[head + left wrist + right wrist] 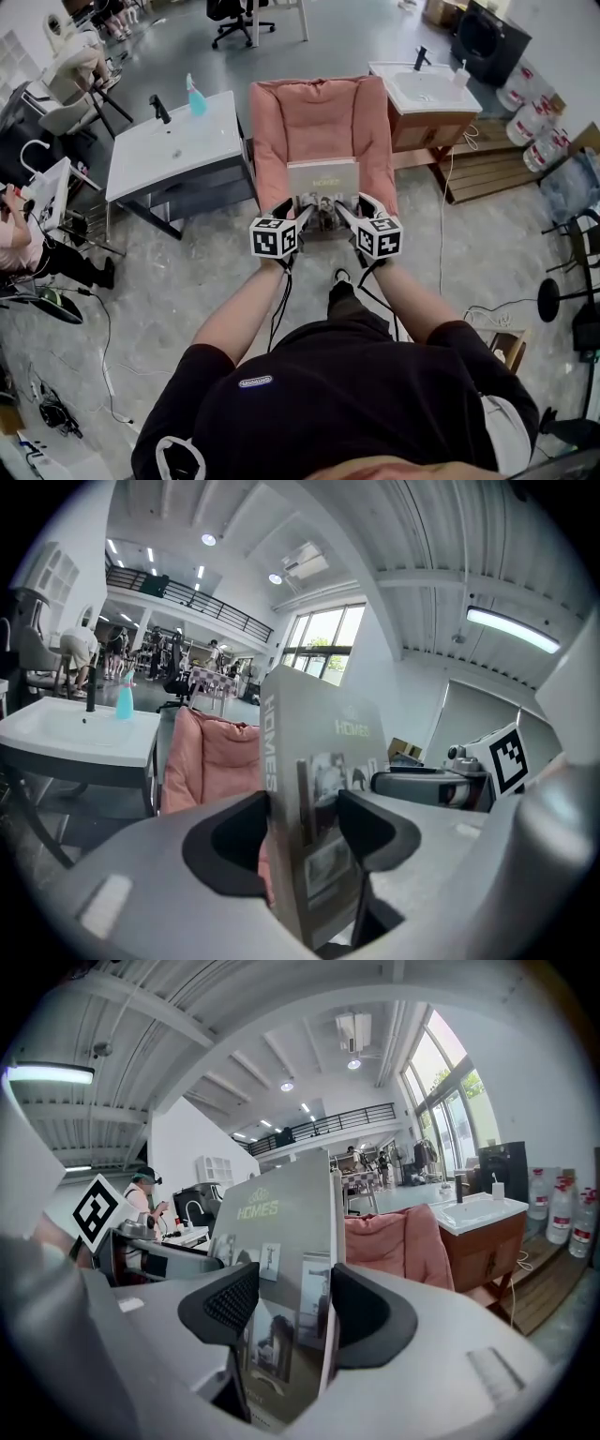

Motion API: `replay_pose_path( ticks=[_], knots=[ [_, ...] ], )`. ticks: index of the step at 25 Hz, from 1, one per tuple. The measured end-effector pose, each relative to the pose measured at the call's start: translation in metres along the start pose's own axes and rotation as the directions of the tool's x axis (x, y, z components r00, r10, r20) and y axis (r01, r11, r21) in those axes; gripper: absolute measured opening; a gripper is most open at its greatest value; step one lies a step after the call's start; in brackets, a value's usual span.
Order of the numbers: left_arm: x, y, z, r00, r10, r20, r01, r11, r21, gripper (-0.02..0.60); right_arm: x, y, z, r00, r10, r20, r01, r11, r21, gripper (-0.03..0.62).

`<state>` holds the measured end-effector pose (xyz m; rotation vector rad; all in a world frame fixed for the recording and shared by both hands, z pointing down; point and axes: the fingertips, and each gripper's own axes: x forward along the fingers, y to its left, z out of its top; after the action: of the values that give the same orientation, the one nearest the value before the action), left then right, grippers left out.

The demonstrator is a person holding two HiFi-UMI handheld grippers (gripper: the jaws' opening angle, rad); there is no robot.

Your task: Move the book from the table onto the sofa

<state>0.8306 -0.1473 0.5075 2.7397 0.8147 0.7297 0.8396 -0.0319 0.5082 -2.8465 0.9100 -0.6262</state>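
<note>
The book [323, 175], a grey hardcover with "HOMES" on its cover and spine, hangs in the air over the seat of the pink sofa [309, 117], carried by its near edge and not yet resting on the cushion. The left hand-held gripper [300, 202] pinches that edge at the spine corner, and the right hand-held gripper [343, 202] pinches the other near corner, each with its pads pressed on the covers.

It juts out flat from the grips without sagging, so it looks stiff and fairly heavy. The smooth cover may slip between the pads. Holding both corners of one edge seems sound; a deeper bite would hold it more surely.

The cushioned seat below is bare, so nothing blocks the drop. A white washbasin tabletop [159, 159] with a blue spray bottle [196, 97] stands left of the sofa, and a wooden sink cabinet [427, 127] stands right. Both are clear of the path.
</note>
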Motion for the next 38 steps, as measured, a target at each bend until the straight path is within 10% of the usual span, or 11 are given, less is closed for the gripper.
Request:
replay_pose_path(
  ticks=[25, 38],
  knots=[
    [0.222, 0.064, -0.061, 0.964, 0.031, -0.266, -0.079, 0.982, -0.171, 0.232, 0.14, -0.181, -0.091, 0.962, 0.092, -0.258, -0.043, 0.981, 0.19, 0.268],
    [0.259, 0.096, -0.087, 0.925, 0.066, -0.373, -0.152, 0.966, -0.207, 0.232, 0.184, -0.205, -0.123, 0.923, 0.163, -0.349, -0.076, 0.966, 0.249, 0.262]
  ],
)
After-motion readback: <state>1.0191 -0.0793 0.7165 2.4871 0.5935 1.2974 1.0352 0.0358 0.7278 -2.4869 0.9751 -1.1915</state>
